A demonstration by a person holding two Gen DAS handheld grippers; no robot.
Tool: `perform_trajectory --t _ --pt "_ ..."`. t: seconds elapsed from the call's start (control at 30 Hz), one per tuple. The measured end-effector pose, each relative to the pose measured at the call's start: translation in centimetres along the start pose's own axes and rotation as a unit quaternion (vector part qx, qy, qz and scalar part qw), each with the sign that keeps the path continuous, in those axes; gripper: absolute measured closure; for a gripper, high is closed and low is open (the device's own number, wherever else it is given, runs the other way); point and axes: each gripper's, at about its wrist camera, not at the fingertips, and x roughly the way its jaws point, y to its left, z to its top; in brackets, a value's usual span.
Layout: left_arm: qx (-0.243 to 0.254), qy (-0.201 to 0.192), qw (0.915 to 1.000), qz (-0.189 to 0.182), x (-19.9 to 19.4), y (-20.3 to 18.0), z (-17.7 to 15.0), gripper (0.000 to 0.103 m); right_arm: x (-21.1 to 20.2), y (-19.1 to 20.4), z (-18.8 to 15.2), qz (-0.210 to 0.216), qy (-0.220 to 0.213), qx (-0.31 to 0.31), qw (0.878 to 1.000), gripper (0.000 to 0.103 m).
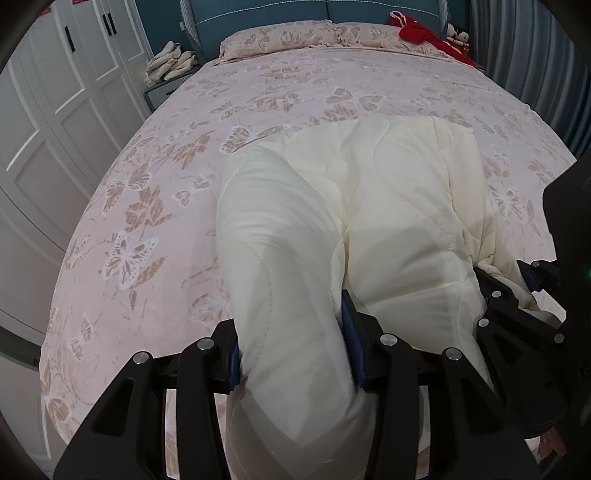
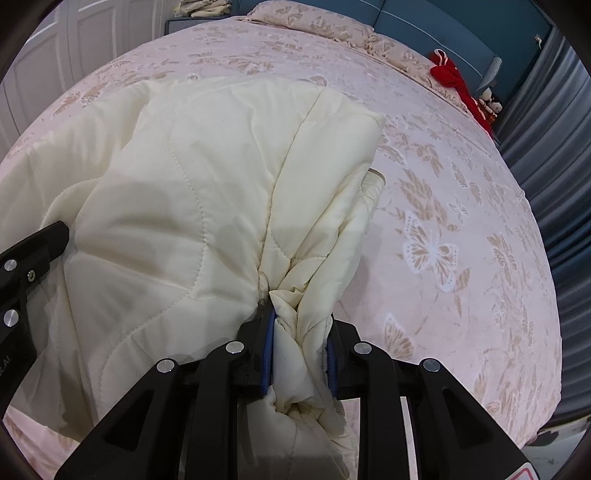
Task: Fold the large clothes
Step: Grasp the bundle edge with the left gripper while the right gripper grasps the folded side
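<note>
A cream quilted padded coat (image 1: 351, 206) lies bunched on the pink butterfly bedspread (image 1: 177, 155). My left gripper (image 1: 295, 354) is shut on a thick roll of the coat, blue pads pressing both sides. My right gripper (image 2: 299, 354) is shut on a gathered, twisted bunch of the same coat (image 2: 207, 177). In the left wrist view the right gripper (image 1: 517, 291) shows at the right edge, clamped on the cloth. The left gripper's black finger (image 2: 33, 251) shows at the left edge of the right wrist view. Both ends of the coat hang lifted between the two grippers.
Pillows (image 1: 280, 37) lie at the head of the bed against a teal headboard (image 1: 258, 11). A red garment (image 1: 421, 31) sits at the far right corner. White wardrobe doors (image 1: 55, 110) stand left; a nightstand with folded cloth (image 1: 170, 62). Grey curtains (image 2: 554, 155) hang right.
</note>
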Motion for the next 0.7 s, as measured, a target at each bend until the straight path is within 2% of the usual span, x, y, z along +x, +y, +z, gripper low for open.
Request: perform_trajectory --t 0.1,0.23,0.4,0.47,0.57,0.6,0.63,0.7 --pt "-0.004 -0.007 1.0 -0.003 -0.6 0.0 0.3 0.06 -0.5 -0.5 0.1 0.008 -0.006 0.012 1.0 0.081" --pt "-0.012 -0.036 0.999 -0.024 -2.6 0.5 2.1 0.061 -3.0 -2.9 1.4 0.013 -0.04 0.048 0.998 0.082" --pt "0.007 -0.077 0.9966 -0.028 -3.7 -0.9 4.9 0.061 -4.6 -4.9 3.3 -0.018 -0.075 0.054 0.996 0.082" --pt "0.017 -0.071 0.9969 -0.03 -2.2 -1.9 5.5 0.061 -3.5 -5.6 3.6 -0.021 -0.065 0.057 0.996 0.082" --pt "0.021 -0.027 0.9987 -0.037 1.6 -2.9 5.3 0.059 0.7 -5.9 3.1 -0.012 -0.016 0.059 0.998 0.081" --pt "0.022 -0.011 0.9992 -0.032 3.3 -3.3 4.7 0.054 1.8 -5.9 2.7 -0.006 -0.004 0.061 0.998 0.08" --pt "0.027 -0.012 0.9993 -0.025 4.1 -3.6 4.2 0.05 3.1 -5.9 2.1 0.001 0.004 0.062 0.998 0.078" --pt "0.043 -0.02 0.9988 -0.011 4.2 -4.1 3.5 0.048 3.7 -5.7 1.6 0.004 0.0 0.053 0.999 0.076"
